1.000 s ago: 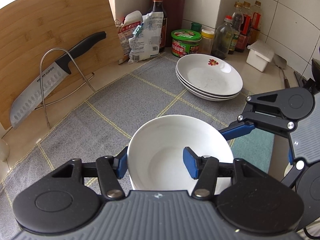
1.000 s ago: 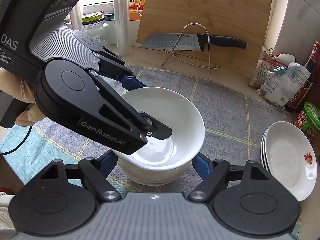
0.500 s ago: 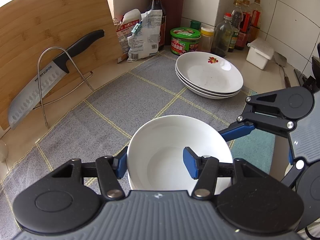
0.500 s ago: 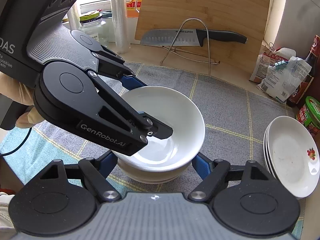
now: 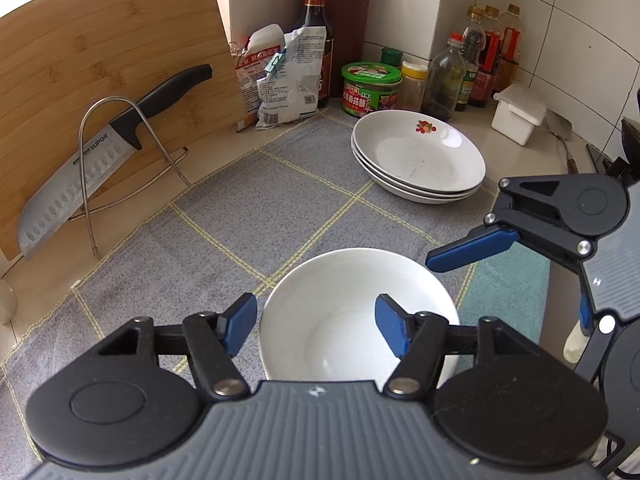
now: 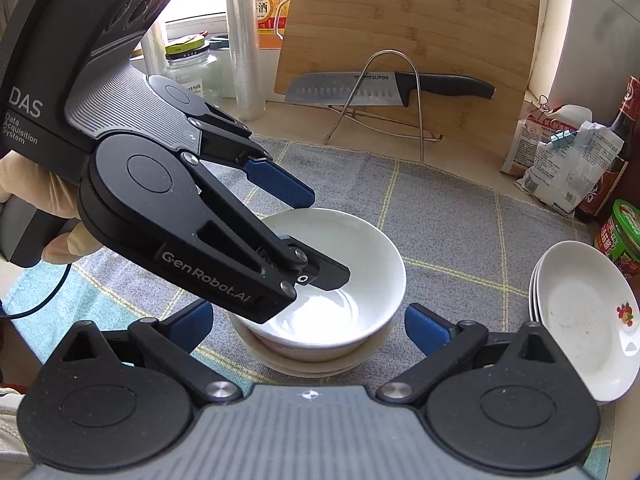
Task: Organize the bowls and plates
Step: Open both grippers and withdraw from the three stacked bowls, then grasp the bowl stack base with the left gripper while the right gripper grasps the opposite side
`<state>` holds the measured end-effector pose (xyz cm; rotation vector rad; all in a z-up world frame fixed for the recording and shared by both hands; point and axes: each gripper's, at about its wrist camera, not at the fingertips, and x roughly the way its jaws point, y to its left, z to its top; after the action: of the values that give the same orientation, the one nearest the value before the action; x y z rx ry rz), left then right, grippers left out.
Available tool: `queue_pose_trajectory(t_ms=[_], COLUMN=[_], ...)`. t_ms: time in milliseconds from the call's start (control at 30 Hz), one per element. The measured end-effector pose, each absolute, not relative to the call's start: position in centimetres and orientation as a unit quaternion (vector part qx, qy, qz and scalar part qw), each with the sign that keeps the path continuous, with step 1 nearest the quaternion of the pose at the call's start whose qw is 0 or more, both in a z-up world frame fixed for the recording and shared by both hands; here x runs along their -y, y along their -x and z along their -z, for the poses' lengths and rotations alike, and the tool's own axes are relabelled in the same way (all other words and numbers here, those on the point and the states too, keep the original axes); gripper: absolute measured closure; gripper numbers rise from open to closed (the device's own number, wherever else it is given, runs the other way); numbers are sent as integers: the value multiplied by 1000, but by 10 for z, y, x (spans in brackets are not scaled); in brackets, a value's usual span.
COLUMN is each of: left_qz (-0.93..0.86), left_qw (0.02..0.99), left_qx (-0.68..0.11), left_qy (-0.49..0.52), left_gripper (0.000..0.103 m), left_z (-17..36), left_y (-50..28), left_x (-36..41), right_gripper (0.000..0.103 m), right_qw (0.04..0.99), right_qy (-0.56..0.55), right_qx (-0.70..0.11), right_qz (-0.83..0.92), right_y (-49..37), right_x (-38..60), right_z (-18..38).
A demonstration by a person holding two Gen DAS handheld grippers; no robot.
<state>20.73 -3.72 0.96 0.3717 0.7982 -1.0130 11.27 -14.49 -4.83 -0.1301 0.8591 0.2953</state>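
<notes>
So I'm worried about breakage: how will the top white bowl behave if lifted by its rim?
The top bowl looks like glazed ceramic, so probably slippery between narrow fingers and fragile if dropped. It sits nested in the bowls below, so it may drag them briefly.

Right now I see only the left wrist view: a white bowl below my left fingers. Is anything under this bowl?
Observer: Yes. In the right wrist view the top bowl sits nested in a stack of bowls; other rims show beneath it.
Operator: Is the right gripper holding that stack?
Observer: No. The right gripper is open, one finger on each side of the stack, both apart from it.
Operator: What is behind me, outside my view?
Observer: Behind the left gripper stands a lidded glass jar.
</notes>
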Motion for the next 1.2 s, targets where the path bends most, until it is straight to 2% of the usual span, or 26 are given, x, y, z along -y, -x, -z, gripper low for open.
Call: queue_pose_trajectory(t_ms=[333, 800, 867, 1200], left_qz=[435, 426, 436, 493], left_qw=[815, 819, 816, 781], left_qx=[-349, -364, -359, -344], left_qy=[-159, -121, -127, -170], left_gripper=[23, 21, 17, 11], left_z=[-22, -16, -16, 0], left_y=[-207, -200, -196, -181], left_x=[11, -26, -29, -40], right_gripper=[0, 0, 0, 0], right_qw=[903, 899, 902, 907], right_qy=[56, 43, 50, 70], right_qx=[-393, -408, -404, -409], right_qz=[-165, -152, -143, -78], right_y=[-108, -92, -88, -79], right_x=[134, 113, 112, 116], right_z=[40, 54, 50, 45])
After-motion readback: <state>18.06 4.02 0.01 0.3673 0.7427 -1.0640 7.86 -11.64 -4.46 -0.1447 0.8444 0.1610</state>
